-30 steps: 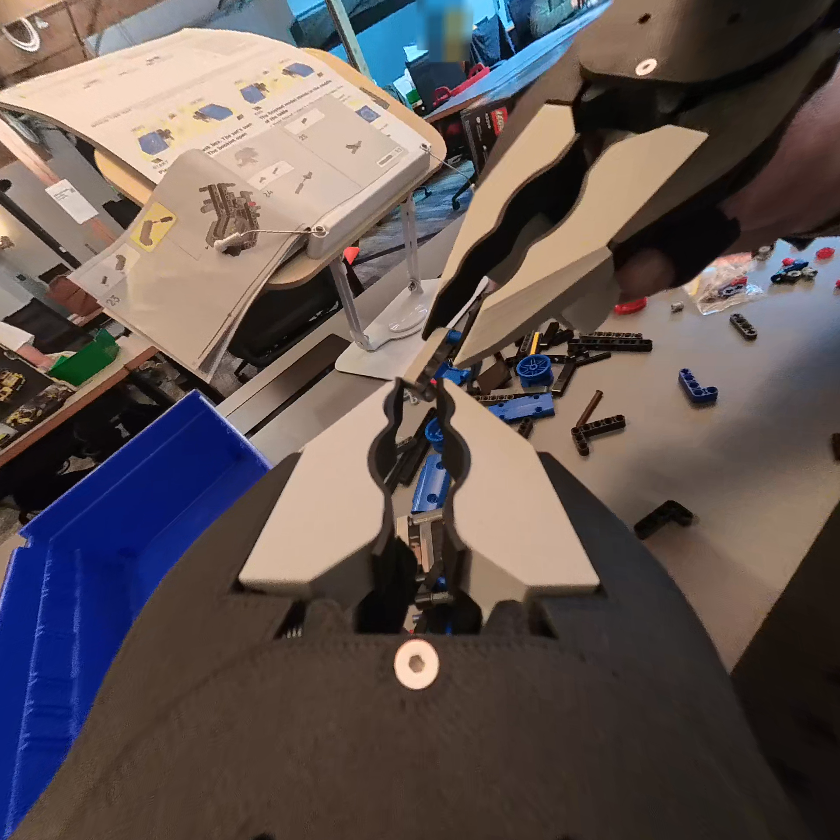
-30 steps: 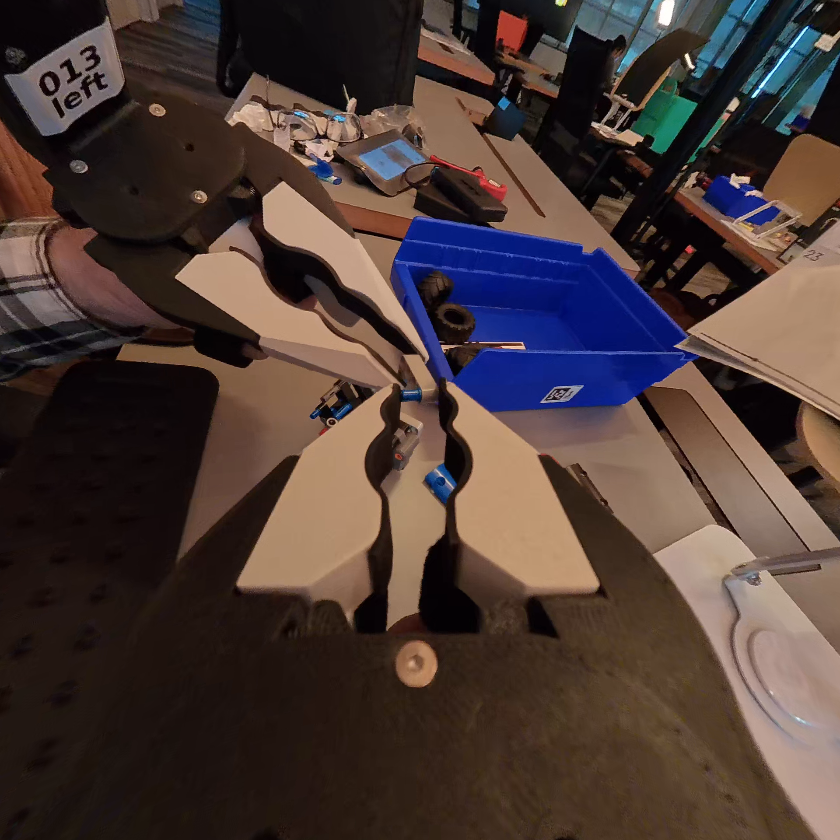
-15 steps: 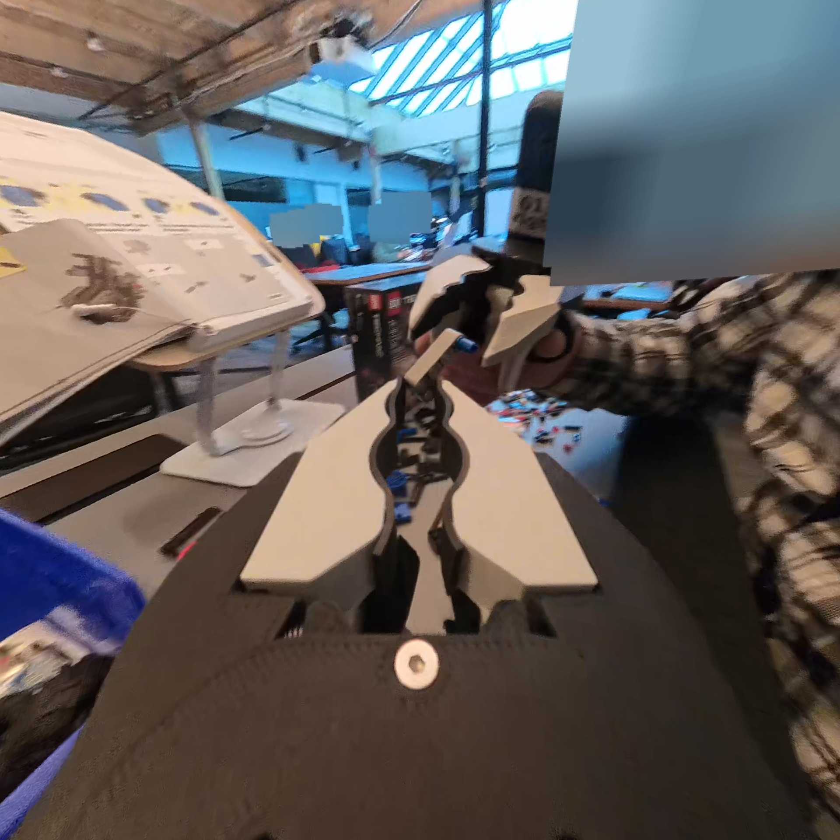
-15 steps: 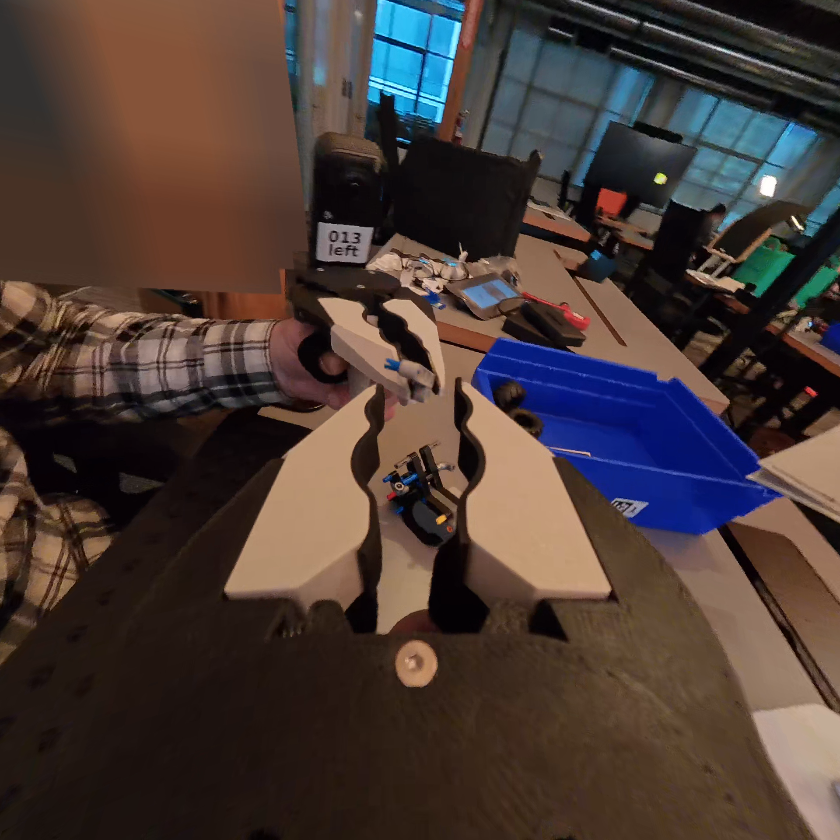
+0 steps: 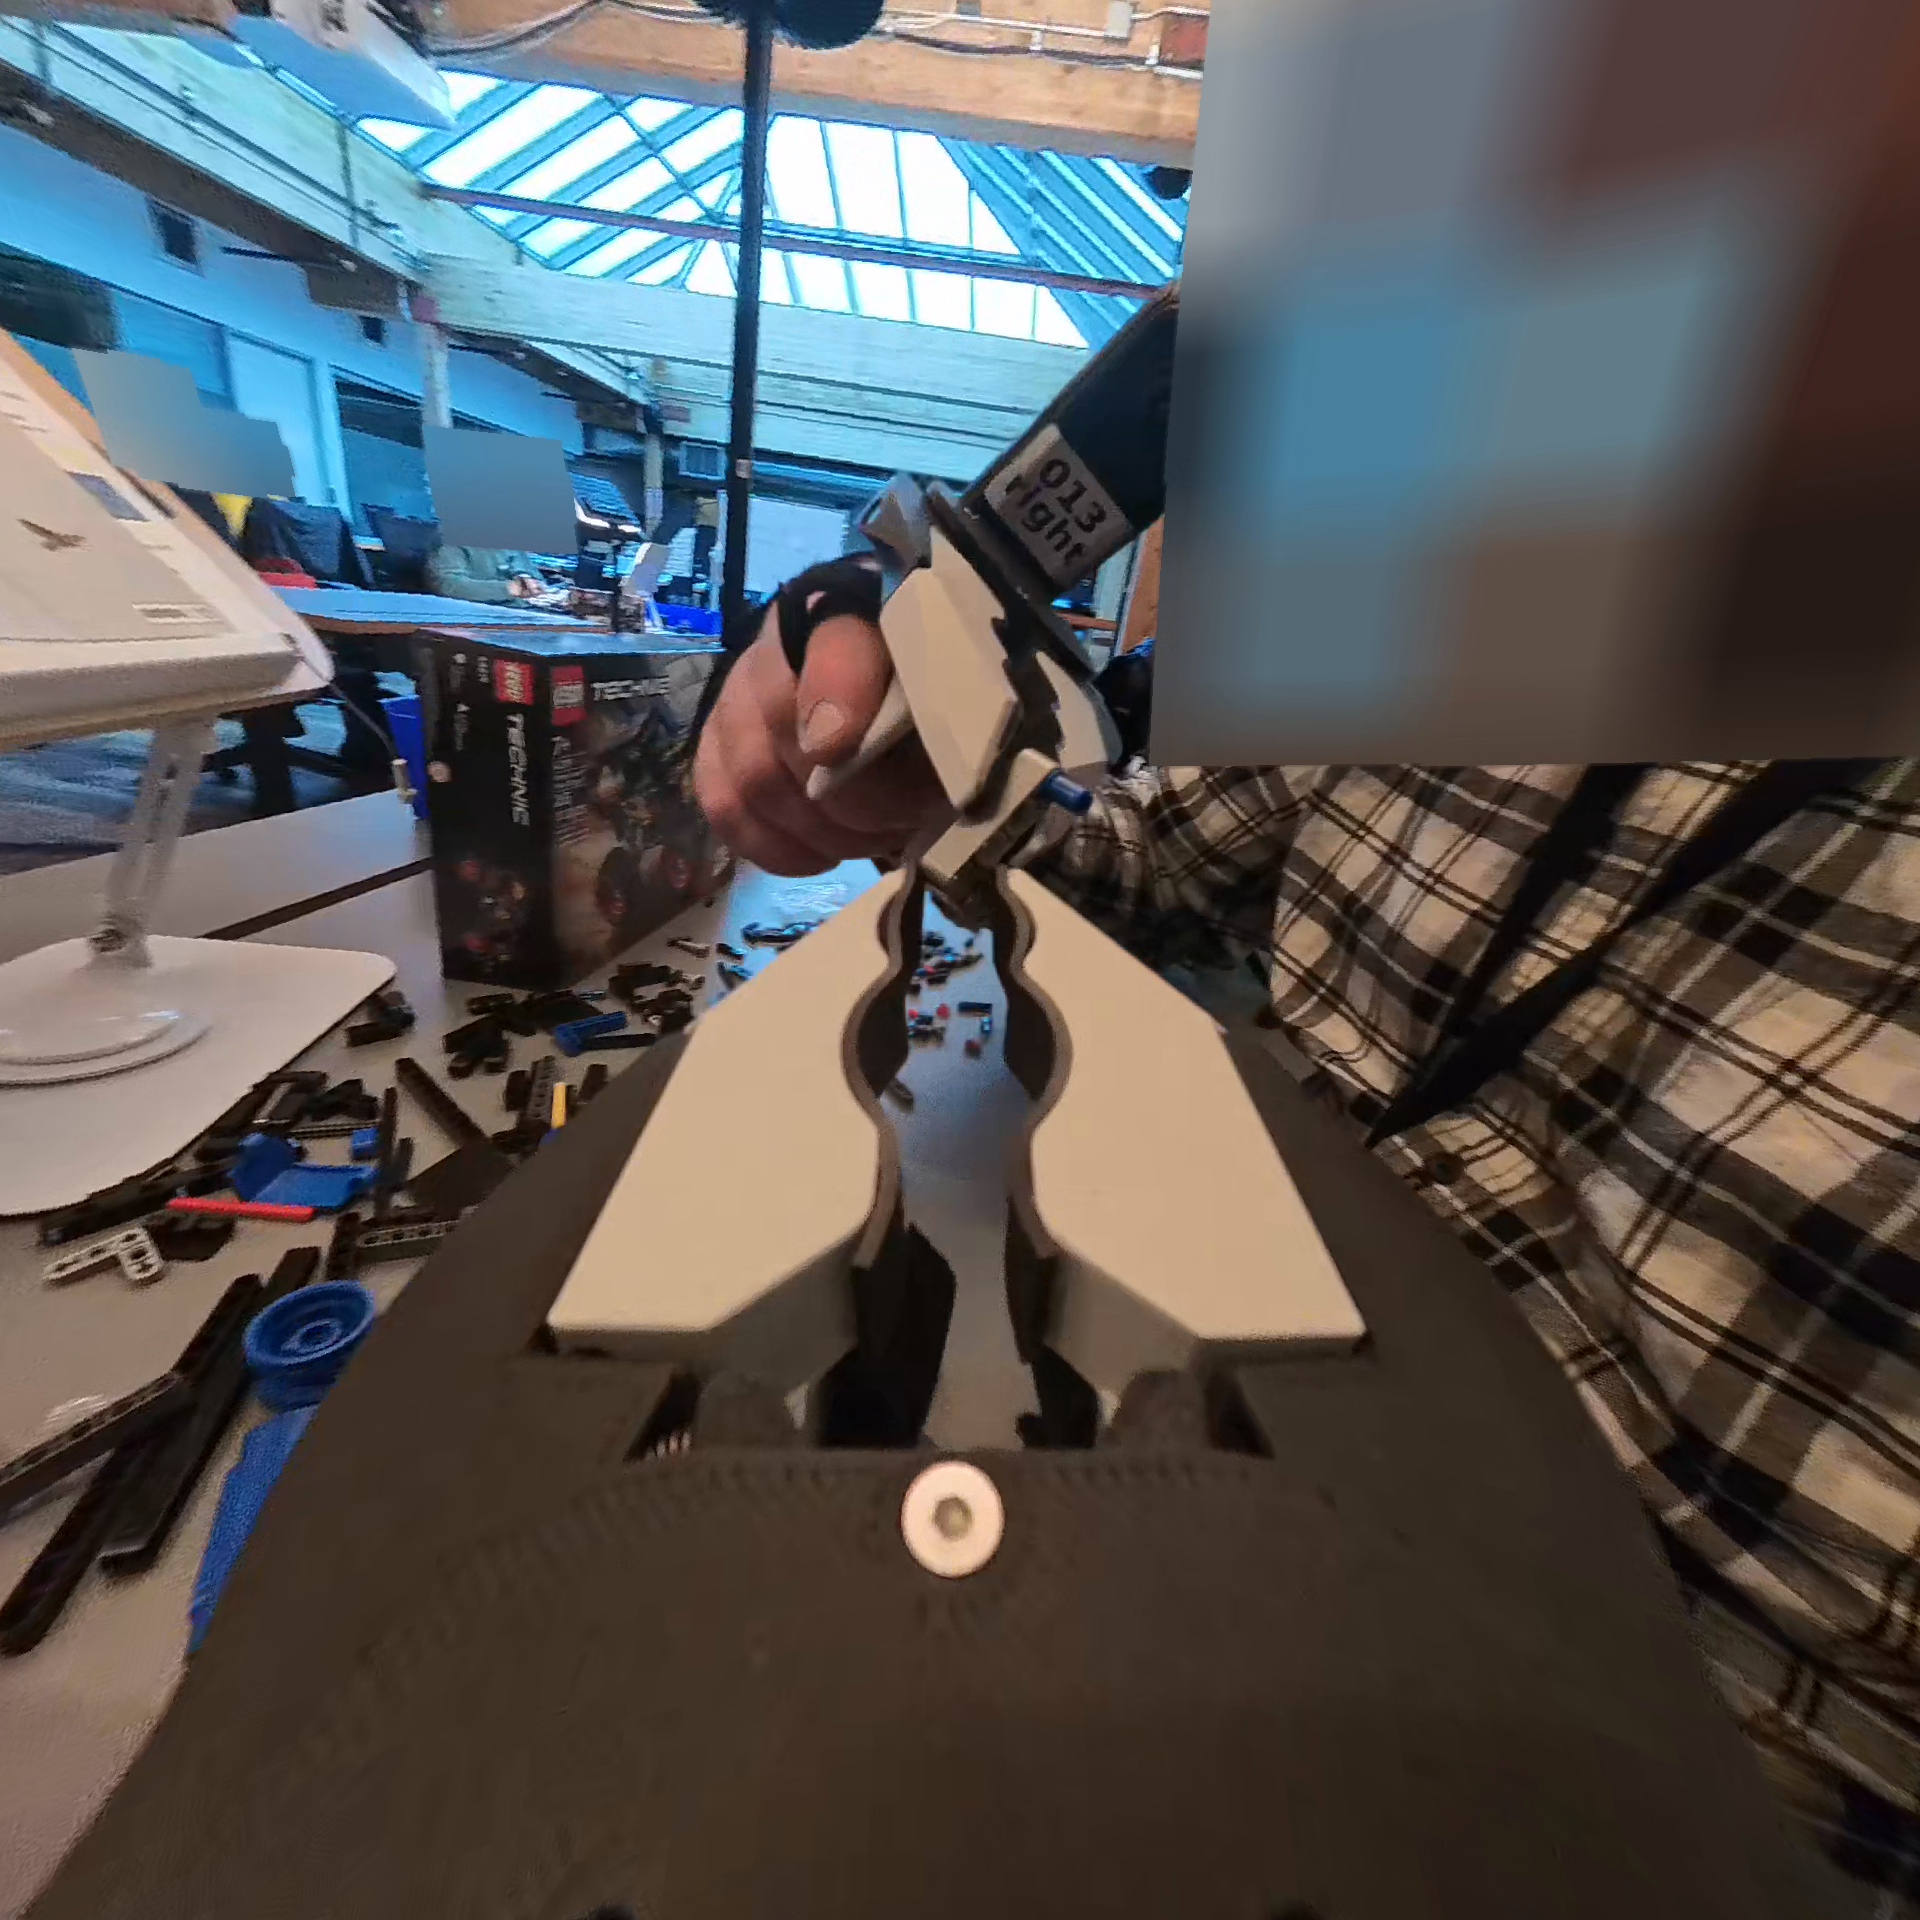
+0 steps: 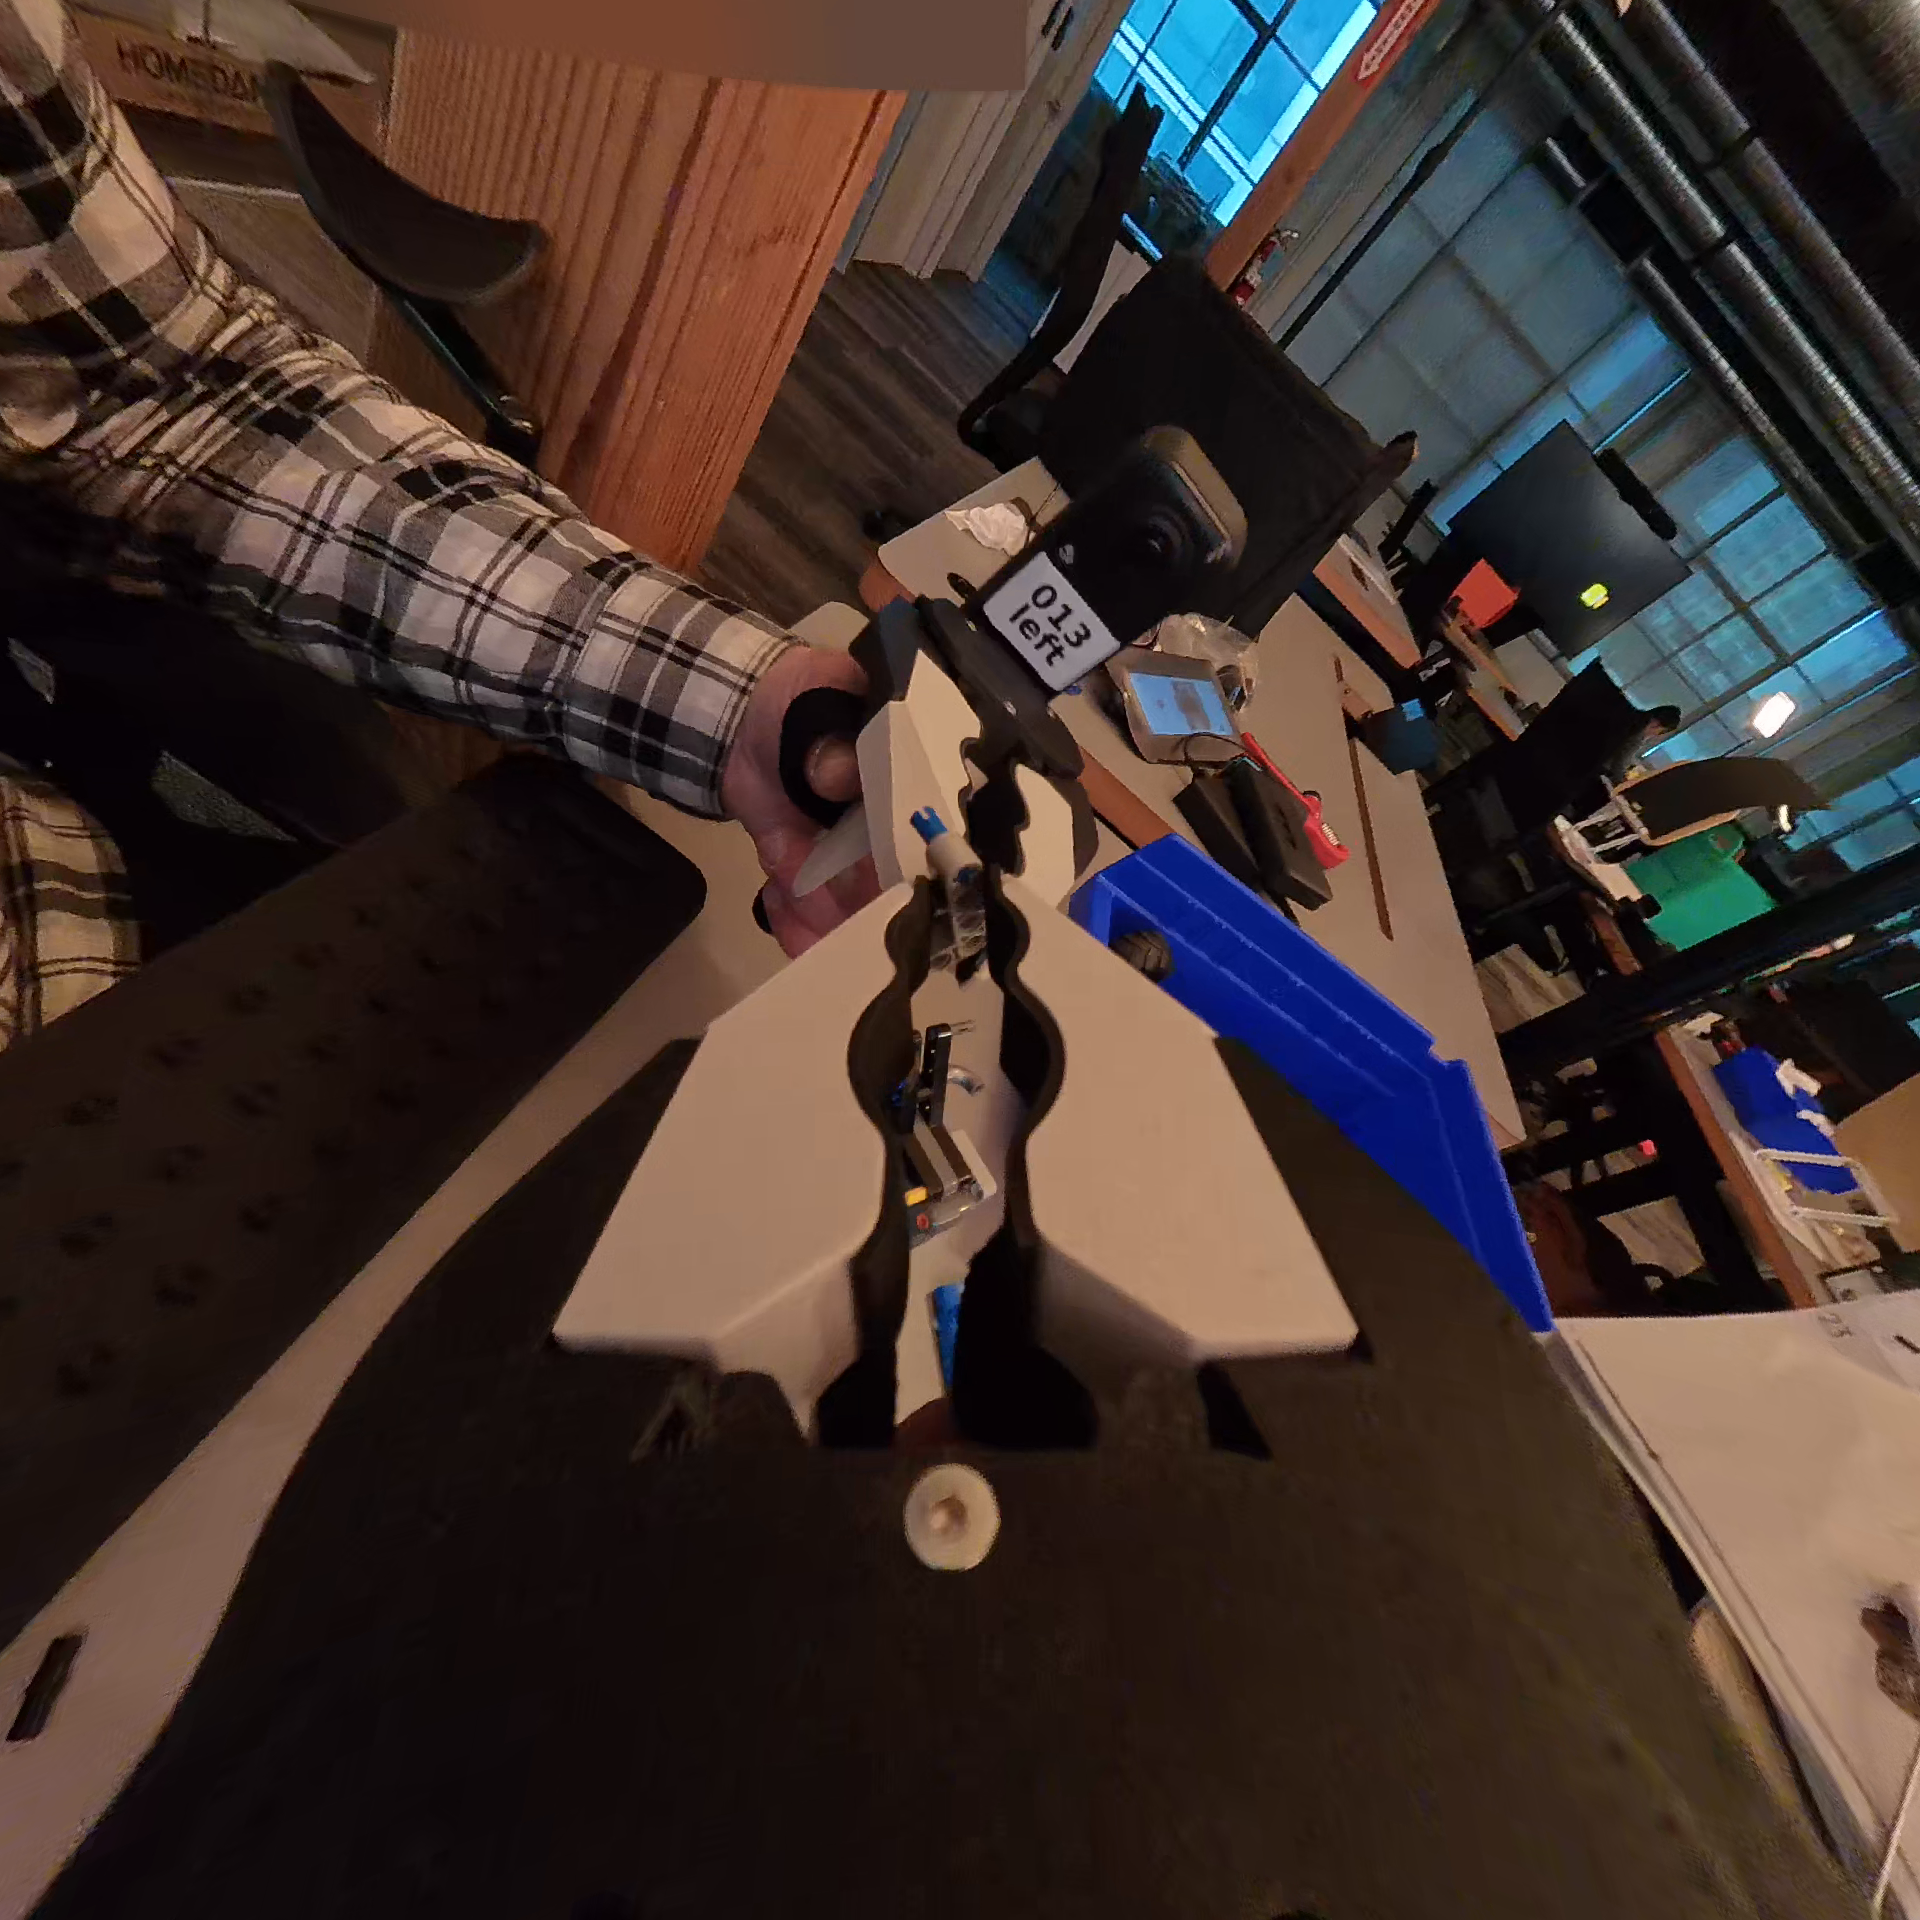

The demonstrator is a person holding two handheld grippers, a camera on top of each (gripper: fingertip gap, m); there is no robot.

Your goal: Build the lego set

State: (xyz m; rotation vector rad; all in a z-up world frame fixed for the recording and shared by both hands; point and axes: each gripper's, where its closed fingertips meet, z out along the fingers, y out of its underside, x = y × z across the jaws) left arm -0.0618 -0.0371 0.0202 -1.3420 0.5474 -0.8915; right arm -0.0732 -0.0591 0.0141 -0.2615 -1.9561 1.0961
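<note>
I see both grippers raised above the grey tabletop [image 5: 312,862], jaws pinching one small grey lego piece with a blue pin [image 6: 951,883] between them

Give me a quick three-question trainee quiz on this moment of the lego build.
1. True or false: the blue bin is empty.
2. The grey piece sits at the tips of the left gripper and the right gripper. Its pin is: A red, B blue, C yellow.
3. Which wrist view shows the set's box?

Key: 1 false, a tyre shows inside; 2 B; 3 the left wrist view.
</note>
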